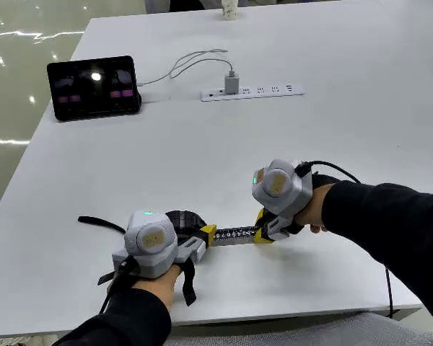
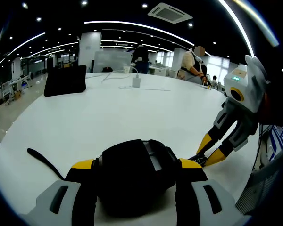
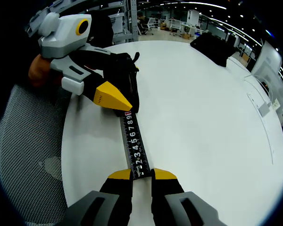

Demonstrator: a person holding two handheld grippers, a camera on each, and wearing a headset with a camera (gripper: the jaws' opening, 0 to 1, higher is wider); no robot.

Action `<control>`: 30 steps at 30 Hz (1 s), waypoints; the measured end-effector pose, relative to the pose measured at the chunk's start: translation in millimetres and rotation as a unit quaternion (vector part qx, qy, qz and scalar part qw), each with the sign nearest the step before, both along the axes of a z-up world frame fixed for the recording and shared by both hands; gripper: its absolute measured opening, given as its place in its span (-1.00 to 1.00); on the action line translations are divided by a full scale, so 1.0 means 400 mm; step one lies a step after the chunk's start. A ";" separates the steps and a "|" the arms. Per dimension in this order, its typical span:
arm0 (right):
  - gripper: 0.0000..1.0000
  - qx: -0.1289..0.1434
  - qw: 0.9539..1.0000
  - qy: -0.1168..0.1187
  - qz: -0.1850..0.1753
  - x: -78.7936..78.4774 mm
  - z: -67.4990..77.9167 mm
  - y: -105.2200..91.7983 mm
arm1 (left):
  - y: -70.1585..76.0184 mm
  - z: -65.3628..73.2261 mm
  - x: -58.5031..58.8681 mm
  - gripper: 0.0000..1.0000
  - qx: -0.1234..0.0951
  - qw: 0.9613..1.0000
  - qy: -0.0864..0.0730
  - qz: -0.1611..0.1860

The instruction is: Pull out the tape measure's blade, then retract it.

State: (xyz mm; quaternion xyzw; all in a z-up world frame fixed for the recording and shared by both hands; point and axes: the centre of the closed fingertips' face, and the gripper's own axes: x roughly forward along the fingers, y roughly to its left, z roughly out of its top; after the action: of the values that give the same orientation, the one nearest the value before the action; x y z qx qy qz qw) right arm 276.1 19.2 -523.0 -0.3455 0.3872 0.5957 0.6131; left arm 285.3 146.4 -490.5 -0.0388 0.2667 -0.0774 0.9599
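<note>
1. The tape measure case [image 1: 185, 218] rests on the desk [image 1: 310, 144]. The left claw [image 1: 195, 236] is clamped on it, one jaw on each side of the black body.
2. The blade [image 3: 132, 141] leaves the mouth of the case and lies flat on the desk in a straight line. Only a short run is out.
3. The right claw [image 3: 141, 175] is closed on the far end of the blade, with its two yellow tips pinching the tip from either side.
4. Governing relation: the case lies straight ahead of the right claw, and the blade's long axis is in line with that claw's jaws.
   - Judgement: further extension calls for the right claw to travel directly away from the case along this axis.
   - Judgement: retraction calls for travel back toward the case along the same line.
   - A sideways offset would likely kink or twist the blade.
5. The right claw is the nearer one to the blade tip. The left claw serves as the anchor at the case.
6. View differences:
   - The right gripper view shows the printed scale and the pinch on the blade tip.
   - In the left gripper view the case body hides the blade.
   - The head view shows a strap [image 1: 101, 223] trailing from the case on the side opposite the blade.
</note>
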 end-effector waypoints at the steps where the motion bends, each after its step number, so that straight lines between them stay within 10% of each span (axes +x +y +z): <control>1: -0.78 -0.001 1.000 0.000 0.000 0.000 0.000 0.001 | 0.000 0.000 0.000 0.26 0.000 1.000 0.000 0.000; 30: -0.78 -0.017 1.000 0.014 -0.006 -0.006 -0.004 0.039 | -0.001 -0.002 -0.003 0.26 -0.002 1.000 0.004 -0.003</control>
State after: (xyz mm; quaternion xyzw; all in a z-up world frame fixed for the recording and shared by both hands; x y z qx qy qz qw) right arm 273.7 34.9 -524.8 -0.3451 0.4079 0.5905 0.6048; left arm 284.1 145.9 -491.3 -0.0406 0.2708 -0.0810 0.9584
